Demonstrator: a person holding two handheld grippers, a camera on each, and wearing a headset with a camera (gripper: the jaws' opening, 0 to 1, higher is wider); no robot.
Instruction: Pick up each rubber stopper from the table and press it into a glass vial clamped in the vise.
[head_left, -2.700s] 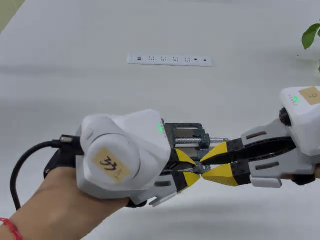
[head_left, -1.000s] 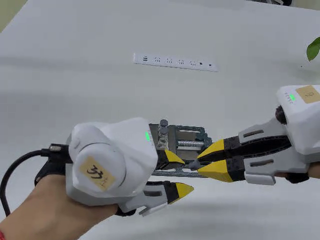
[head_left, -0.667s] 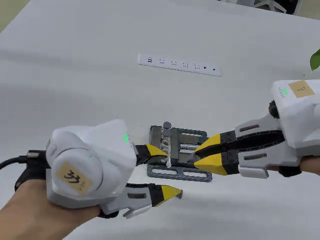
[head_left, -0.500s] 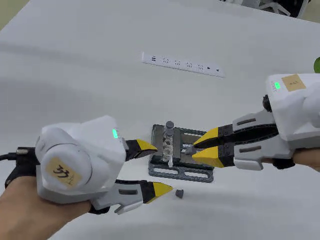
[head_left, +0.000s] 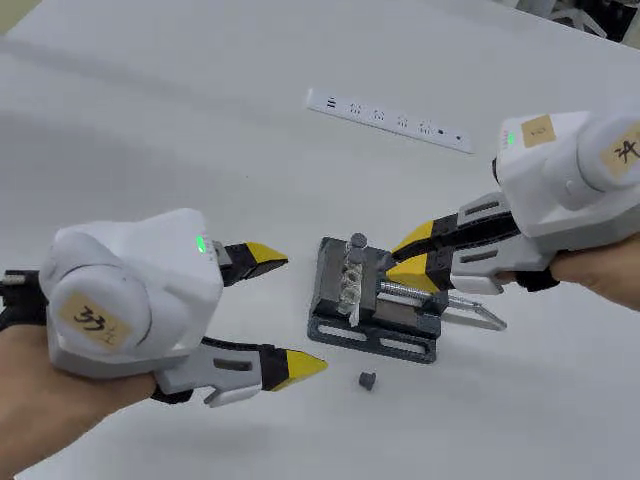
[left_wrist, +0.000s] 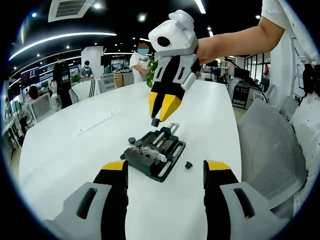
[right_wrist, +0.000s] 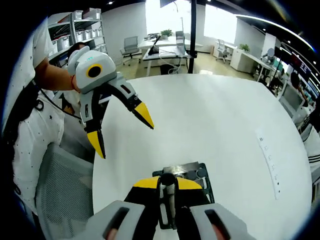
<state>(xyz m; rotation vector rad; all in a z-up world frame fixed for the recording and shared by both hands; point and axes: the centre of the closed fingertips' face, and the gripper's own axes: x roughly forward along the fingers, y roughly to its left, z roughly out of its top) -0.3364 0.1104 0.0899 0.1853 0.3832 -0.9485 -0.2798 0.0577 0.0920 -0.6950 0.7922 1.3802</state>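
While the vise (head_left: 375, 322) stands on the white surface (head_left: 150, 130) between the two tools, a row of glass vials (head_left: 349, 287) is clamped upright in its jaws, and a dark seated stopper (head_left: 357, 241) is carried by the vial at the far end of the row. The left tool (head_left: 288, 313) is held to the left of the vise with its jaws spread wide and nothing between them; in the left gripper view its yellow tips are seen on either side of the vise (left_wrist: 160, 150). The right tool (head_left: 396, 259) is held at the right side of the vise, above the screw, with its jaws pressed together on a small grey pinched stopper (left_wrist: 155, 122). A loose stopper (head_left: 367, 380) lies on the surface just near of the vise base, apart from both tools. A white power strip (head_left: 390, 120) lies at the far side of the surface, well apart from the vise.
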